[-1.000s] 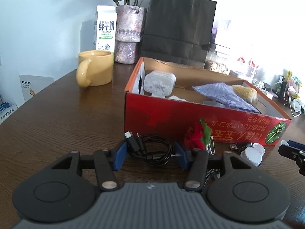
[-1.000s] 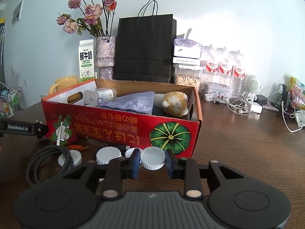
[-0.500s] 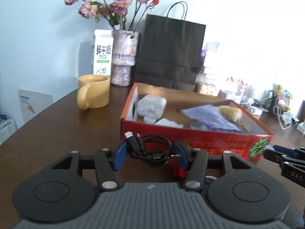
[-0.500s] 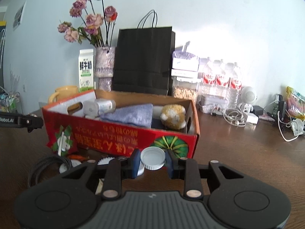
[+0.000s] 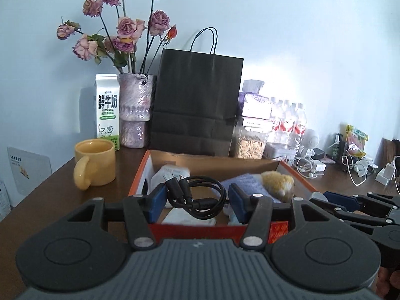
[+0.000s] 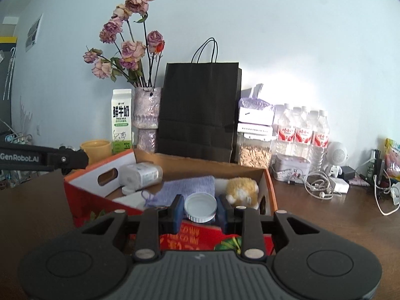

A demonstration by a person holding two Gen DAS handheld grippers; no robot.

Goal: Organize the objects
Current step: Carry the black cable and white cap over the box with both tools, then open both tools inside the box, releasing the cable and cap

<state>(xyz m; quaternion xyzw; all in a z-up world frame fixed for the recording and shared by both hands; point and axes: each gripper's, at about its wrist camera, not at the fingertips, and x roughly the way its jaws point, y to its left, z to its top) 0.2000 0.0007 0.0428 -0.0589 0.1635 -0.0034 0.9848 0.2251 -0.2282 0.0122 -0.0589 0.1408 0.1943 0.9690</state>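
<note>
Gripping a coiled black cable (image 5: 197,201) between its blue pads, the left tool (image 5: 197,200) stands about half spread, the coil filling the gap. The right tool (image 6: 200,208) is narrower, clenched on a white bottle cap (image 6: 200,207) — the cap sits tilted, its hollow side facing up. Both tools point slightly downward toward the red cardboard box (image 6: 271,192), each load raised above the box's near wall. Seen from the left wrist, the right tool (image 5: 322,197) reaches in at the box's right side. Inside the box lie a lilac cloth (image 6: 190,187), a fluffy yellow toy (image 6: 241,191) and a white bottle (image 6: 140,173) on its side. Behind the box on the table (image 6: 325,215) stand a black paper bag (image 6: 200,110) and a milk carton (image 6: 121,121).
</note>
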